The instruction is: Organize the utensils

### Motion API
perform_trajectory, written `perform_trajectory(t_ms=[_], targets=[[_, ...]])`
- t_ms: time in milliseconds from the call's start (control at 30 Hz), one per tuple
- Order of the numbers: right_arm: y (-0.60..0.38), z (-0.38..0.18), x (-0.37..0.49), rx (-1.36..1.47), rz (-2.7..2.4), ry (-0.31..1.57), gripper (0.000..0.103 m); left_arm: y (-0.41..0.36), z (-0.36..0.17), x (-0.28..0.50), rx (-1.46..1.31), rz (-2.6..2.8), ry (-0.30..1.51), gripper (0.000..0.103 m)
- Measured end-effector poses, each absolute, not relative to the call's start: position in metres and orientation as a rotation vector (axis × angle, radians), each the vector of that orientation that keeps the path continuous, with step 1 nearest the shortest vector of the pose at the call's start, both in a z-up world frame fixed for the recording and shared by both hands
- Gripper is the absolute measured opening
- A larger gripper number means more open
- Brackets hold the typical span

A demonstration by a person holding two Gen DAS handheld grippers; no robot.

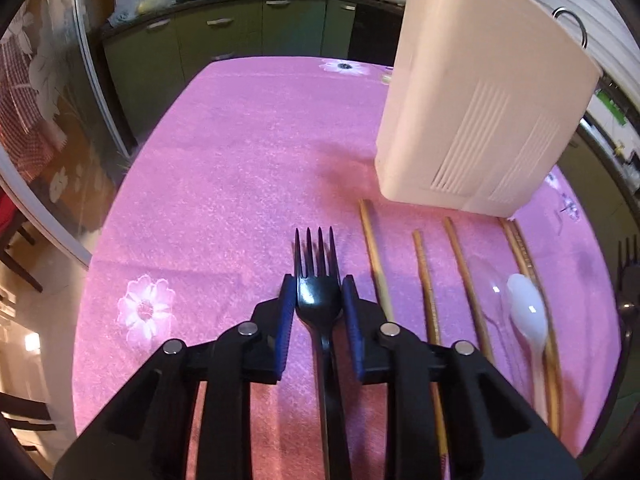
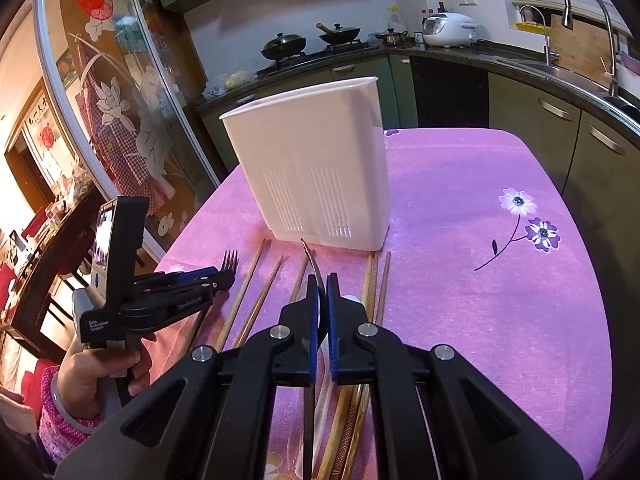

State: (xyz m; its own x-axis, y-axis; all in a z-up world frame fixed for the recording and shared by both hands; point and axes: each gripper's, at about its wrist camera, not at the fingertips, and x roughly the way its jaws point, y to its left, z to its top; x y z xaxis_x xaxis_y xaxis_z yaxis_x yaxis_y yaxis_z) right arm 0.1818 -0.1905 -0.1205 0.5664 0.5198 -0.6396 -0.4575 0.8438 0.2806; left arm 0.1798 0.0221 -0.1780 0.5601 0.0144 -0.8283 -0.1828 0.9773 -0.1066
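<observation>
A black fork (image 1: 319, 304) lies lengthwise between the blue pads of my left gripper (image 1: 319, 280), which press on both sides of its head, low over the pink tablecloth (image 1: 240, 160). From the right wrist view, the left gripper (image 2: 218, 276) sits at the left with the fork's tines (image 2: 230, 259) sticking out. My right gripper (image 2: 319, 280) is shut on a second black fork (image 2: 310, 256), seen edge-on; its tines (image 1: 628, 256) show at the left view's right edge. The white slotted utensil holder (image 1: 480, 100) (image 2: 320, 168) stands upright just beyond both.
Several wooden chopsticks (image 1: 424, 280) (image 2: 256, 300) lie side by side on the cloth in front of the holder, with a white spoon (image 1: 528, 316) and a clear spoon (image 1: 486, 280) among them. A hand (image 2: 96, 368) holds the left gripper. A glass door (image 2: 120, 120) is at the left, kitchen cabinets (image 2: 560, 120) behind.
</observation>
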Motion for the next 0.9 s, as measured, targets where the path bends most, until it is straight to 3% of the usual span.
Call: perform_trajectory(t_ms=[267,300,367,600,733,833,900], targets=[[-0.198,-0.105,0.177,0.114,0.586,0.731,0.005,0.02,-0.107,0.147,-0.199,0.028,0.779,0.022],[-0.198,-0.102,0.176,0.115,0.589,0.724,0.005,0.018,-0.093,0.143,-0.192,0.013,0.746,0.02],[-0.197,-0.097,0.175,0.118,0.597,0.715,0.005,0.012,-0.063,0.136,-0.172,-0.014,0.681,0.005],[-0.199,-0.085,0.169,0.12,0.614,0.692,0.005,-0.01,-0.009,0.14,-0.094,-0.073,0.615,0.005],[-0.203,-0.085,0.169,0.127,0.618,0.693,0.005,-0.007,-0.025,0.158,-0.097,-0.074,0.733,0.007],[-0.205,-0.086,0.169,0.13,0.619,0.695,0.005,0.002,-0.068,0.185,-0.099,-0.027,0.85,0.029],[-0.206,-0.086,0.169,0.13,0.619,0.697,0.005,0.01,-0.101,0.205,-0.081,0.043,0.92,0.029]])
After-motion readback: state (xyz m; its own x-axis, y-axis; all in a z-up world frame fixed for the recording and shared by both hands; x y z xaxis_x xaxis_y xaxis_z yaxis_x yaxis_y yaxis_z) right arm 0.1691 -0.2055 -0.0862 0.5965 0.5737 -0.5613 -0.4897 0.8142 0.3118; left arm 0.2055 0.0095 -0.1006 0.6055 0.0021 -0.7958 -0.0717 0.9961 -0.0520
